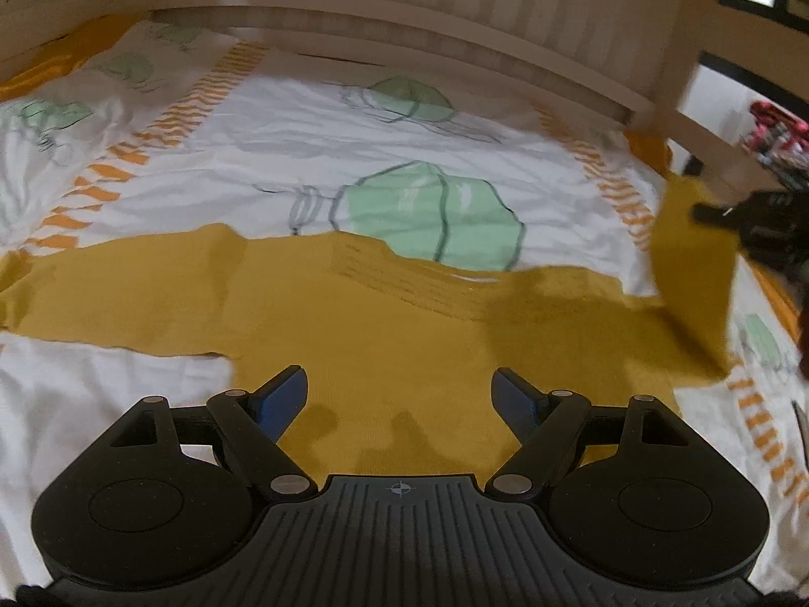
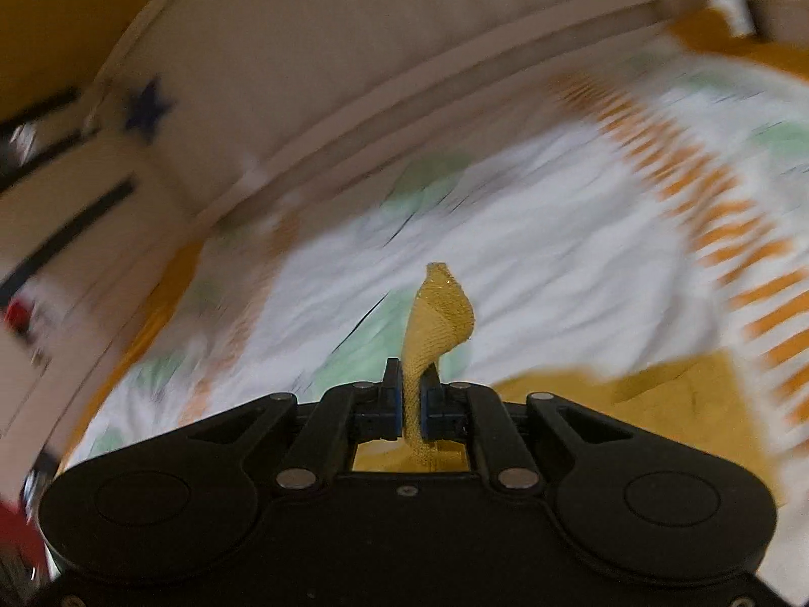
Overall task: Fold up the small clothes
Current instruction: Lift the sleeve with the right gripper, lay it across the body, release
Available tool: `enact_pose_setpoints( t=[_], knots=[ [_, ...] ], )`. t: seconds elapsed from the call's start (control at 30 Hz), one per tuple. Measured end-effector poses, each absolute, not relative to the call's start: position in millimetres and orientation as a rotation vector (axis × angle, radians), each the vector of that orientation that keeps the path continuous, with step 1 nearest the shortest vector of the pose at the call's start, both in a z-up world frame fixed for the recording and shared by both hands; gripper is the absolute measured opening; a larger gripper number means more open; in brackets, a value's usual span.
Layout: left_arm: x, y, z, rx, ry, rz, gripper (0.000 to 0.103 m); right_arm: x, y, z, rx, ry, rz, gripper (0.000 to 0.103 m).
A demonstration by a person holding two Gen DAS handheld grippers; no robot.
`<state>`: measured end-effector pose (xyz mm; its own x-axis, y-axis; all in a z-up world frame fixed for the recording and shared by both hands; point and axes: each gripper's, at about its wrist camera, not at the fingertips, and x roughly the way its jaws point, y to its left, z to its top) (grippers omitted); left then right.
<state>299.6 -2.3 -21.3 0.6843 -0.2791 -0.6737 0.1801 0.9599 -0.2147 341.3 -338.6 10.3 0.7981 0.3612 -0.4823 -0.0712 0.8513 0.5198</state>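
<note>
The mustard garment lay spread on the patterned bedsheet, a small long-sleeved top by its outline; its long axis, sleeve to sleeve, ran across the left wrist view from the flat sleeve at the left edge to the raised sleeve at the right; the body hung back toward the camera, passing under and between the left gripper's fingers. The raised sleeve stood up off the sheet at the right, its end meeting the right gripper, dark and blurred there; in the right wrist view the right gripper had its jaws clamped tight on a twisted strip of the same knit cloth, which poked out in front of the pads, with more mustard cloth below and to the right; the background there was smeared.

The left gripper hovered over the lower body of the garment with its jaws spread wide and nothing between the blue pads; whether they brushed the fabric could not be told. A pale wooden bed frame bounded the far side of the sheet.

Judged from this, the step in hand was folding the right sleeve inward; the fold would turn on carrying that sleeve leftward along the long axis, over the body; the right hand was the one holding it, while the left sat nearer the body and the flat sleeve.
</note>
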Motion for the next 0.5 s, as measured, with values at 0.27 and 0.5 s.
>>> enact_pose_setpoints(
  t=[0.27, 0.5],
  knots=[
    [311, 28, -19, -0.252, 0.806, -0.213, 0.079, 347, -226, -53, 0.420, 0.765, 0.362, 0.017],
    [315, 29, -33, -0.264, 0.843, -0.221, 0.079, 321, -226, -65, 0.338, 0.773, 0.342, 0.053]
  ],
)
